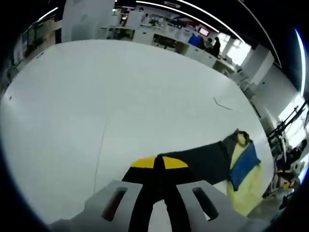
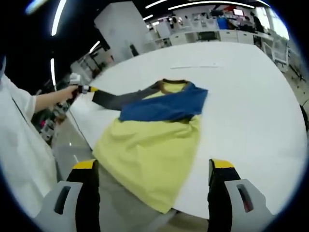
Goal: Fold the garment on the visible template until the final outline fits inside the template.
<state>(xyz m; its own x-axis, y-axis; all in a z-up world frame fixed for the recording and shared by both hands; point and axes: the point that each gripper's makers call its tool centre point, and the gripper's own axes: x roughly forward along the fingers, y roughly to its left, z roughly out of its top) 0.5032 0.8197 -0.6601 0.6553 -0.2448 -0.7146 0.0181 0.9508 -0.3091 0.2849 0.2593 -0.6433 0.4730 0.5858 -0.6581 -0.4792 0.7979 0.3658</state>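
Observation:
A yellow garment (image 2: 154, 145) with a blue chest panel (image 2: 166, 106) lies flat on the white table (image 2: 241, 96), its hem hanging over the near edge. One dark grey sleeve (image 2: 120, 98) is pulled out straight to the side. My left gripper (image 1: 154, 163) is shut on that sleeve's (image 1: 198, 164) cuff, the yellow-tipped jaws pressed together. From the right gripper view, the left gripper (image 2: 78, 89) sits in a person's hand beside the table. My right gripper (image 2: 154, 166) hovers over the hem, open wide, holding nothing.
Thin faint lines (image 1: 100, 145) and a short mark (image 1: 222, 104) cross the table top (image 1: 120, 96). A person's white sleeve (image 2: 19, 140) is at the left. Desks and people (image 1: 212, 46) stand far behind. Grey floor (image 2: 116, 203) lies below the table edge.

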